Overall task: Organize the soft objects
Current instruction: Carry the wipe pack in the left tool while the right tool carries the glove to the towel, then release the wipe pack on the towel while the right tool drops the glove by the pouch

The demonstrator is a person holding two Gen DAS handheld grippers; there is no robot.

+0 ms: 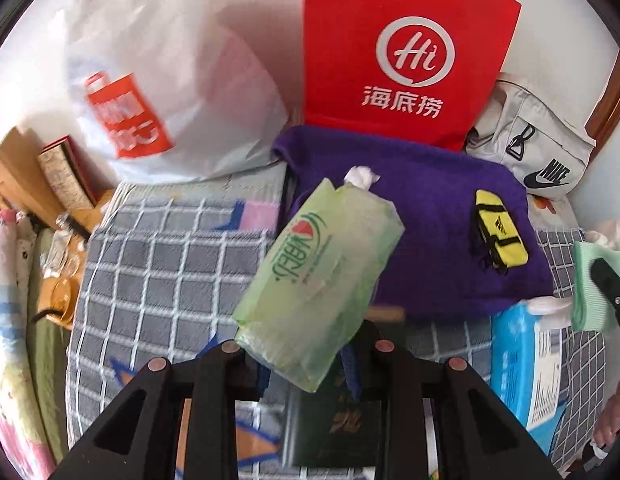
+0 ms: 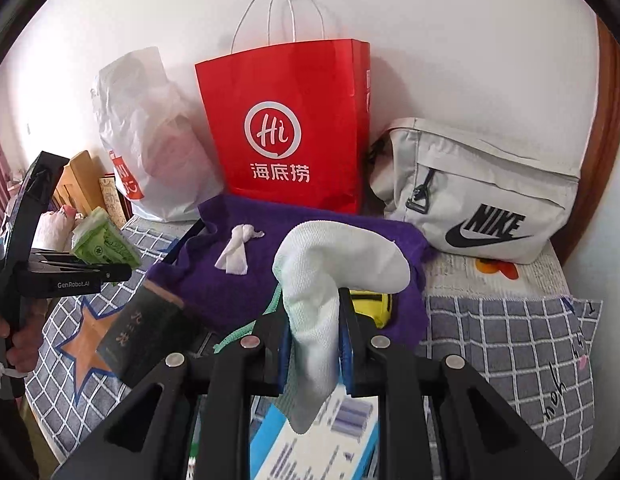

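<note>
Sorting looks only partly done — most things lie loose on the checked bedspread (image 1: pixel 158 264). A purple towel (image 1: pixel 430 216) is spread at the far side before the red paper bag (image 2: pixel 286 128), with a crumpled white tissue (image 2: pixel 238 252) and a small yellow pouch (image 1: pixel 500 234) on it; a blue-and-white packet (image 1: pixel 522 364) lies near. The left gripper (image 1: pixel 306 354) is narrowed on a green tissue pack (image 1: pixel 322 276), lifted clear of the bed. The right gripper (image 2: pixel 314 344) is pinched nearly closed on a white cloth (image 2: pixel 330 272) drooping over its jaws — both items seemingly await a place.
</note>
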